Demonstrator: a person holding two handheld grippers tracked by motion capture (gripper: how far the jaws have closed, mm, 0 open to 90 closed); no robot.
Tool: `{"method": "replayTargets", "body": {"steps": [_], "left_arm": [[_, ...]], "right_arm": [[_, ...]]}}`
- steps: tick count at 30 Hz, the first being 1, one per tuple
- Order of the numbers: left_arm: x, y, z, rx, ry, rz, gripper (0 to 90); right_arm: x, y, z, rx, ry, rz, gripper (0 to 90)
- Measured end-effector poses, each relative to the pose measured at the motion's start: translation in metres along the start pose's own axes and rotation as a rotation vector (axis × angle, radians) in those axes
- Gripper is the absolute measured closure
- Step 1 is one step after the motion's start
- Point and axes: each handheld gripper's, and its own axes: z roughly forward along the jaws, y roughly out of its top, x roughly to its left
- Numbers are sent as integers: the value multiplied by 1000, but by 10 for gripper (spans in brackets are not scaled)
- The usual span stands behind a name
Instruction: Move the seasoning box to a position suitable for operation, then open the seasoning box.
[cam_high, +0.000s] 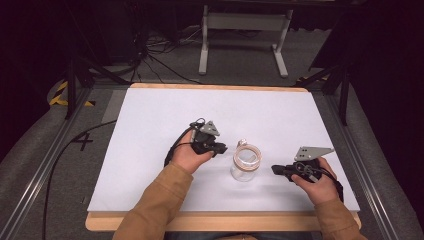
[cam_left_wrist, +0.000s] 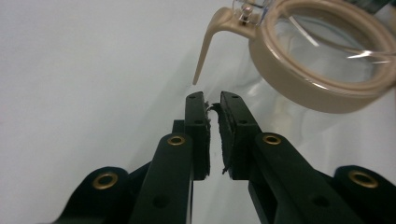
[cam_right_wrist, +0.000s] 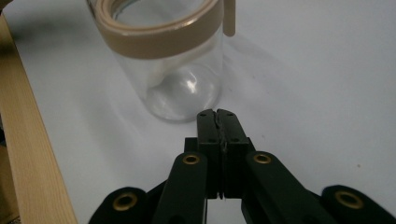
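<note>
The person's forearms, in tan sleeves, enter from the near edge of the high view. The left gripper (cam_high: 220, 148) sits just left of the glass jar (cam_high: 245, 164); the right gripper (cam_high: 278, 170) sits just right of it, near the jar's base. The jar stands upright on the white table surface (cam_high: 150, 130), toward the near middle, apart from both grippers.

In the left gripper view, the jaws stand slightly apart with a narrow gap and nothing between them. The tips lie just below the free end of the beige latch lever (cam_left_wrist: 210, 44), which hangs from the hinge on the jar's beige rim band (cam_left_wrist: 299, 86). In the right gripper view, the jaws are pressed together, empty, with the tips pointing at the lower wall of the jar.

Judgement: the step in hand appears to be working the lid latch. The next move calls for the left jaws to open enough to admit the lever, then close on it, while the right gripper braces the jar against tipping or sliding.

The white sheet lies on a wooden board (cam_high: 225, 221). Grey carpet, cables and a white metal stand (cam_high: 245, 30) lie beyond, against a dark background.
</note>
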Motion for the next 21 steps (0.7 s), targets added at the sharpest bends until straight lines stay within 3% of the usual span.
{"method": "replayTargets", "body": {"steps": [1,2,5,8,13,21], "left_arm": [[-2,-2,-12,-34,-3,-23,817],[-2,-2,-12,-34,-3,-23,817],[-4,-2,-26,-115,-26,-67,819],[-5,2,-29,-193,-50,-103,824],[-5,10,-17,-234,-39,-70,841],[-6,28,2,-246,-63,-35,835]], "right_arm": [[-1,4,1,-9,4,-4,900],[-1,4,1,-9,4,-4,900],[-3,9,2,-19,7,-3,900],[-3,9,2,-21,4,-2,900],[-1,3,-4,-22,-13,10,900],[1,-10,-19,-31,-54,41,900]]}}
